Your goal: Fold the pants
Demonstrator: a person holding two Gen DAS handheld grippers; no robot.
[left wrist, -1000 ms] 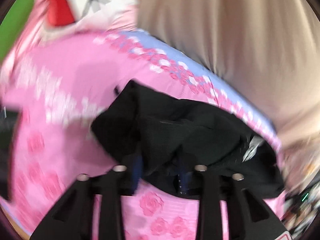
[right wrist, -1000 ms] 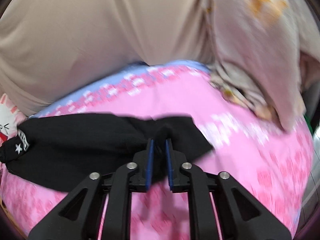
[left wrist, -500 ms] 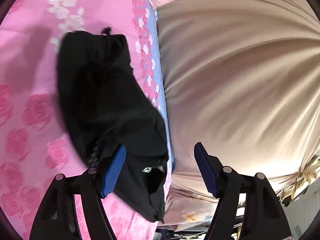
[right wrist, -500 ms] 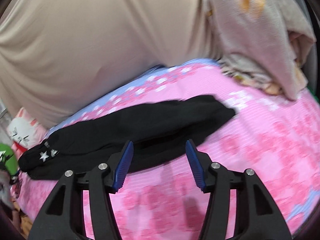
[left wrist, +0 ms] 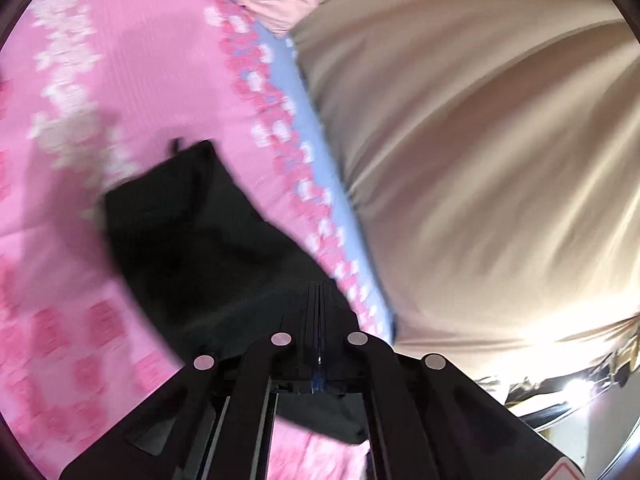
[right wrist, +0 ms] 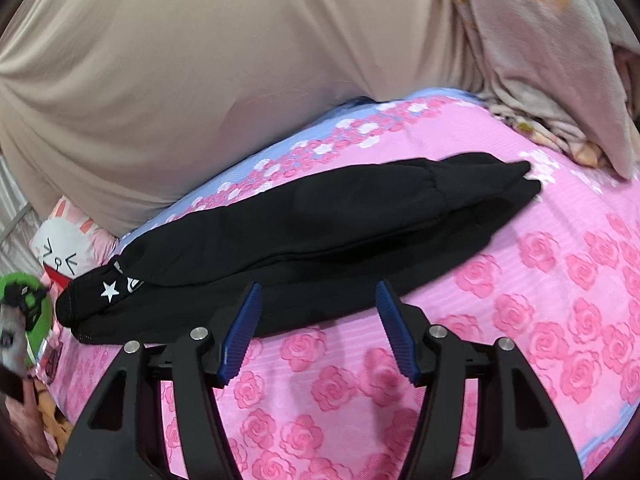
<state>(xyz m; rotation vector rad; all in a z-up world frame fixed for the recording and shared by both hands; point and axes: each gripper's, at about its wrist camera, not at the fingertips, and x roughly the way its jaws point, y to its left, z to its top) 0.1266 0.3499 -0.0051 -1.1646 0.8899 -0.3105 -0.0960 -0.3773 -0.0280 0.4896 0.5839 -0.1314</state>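
Note:
Black pants (right wrist: 320,232) lie folded lengthwise on a pink rose-print bedsheet (right wrist: 540,300), the cuff end with a white star at the left. My right gripper (right wrist: 320,320) is open and empty, just in front of the pants' near edge. In the left wrist view, which is motion-blurred, the pants (left wrist: 200,248) stretch away from my left gripper (left wrist: 319,300). Its jaws are pressed together over the near edge of the black fabric; whether cloth is pinched between them is hidden.
A large beige curtain or cover (right wrist: 200,80) hangs along the bed's far side. A floral blanket (right wrist: 540,60) is heaped at the right. A bunny-face pillow (right wrist: 68,248) and a green object (right wrist: 28,304) sit at the left end.
My left gripper has shut, from wide open half a second ago, and moved over the pants' edge. My right gripper let go of the pants a second ago and has stayed open, drawing back.

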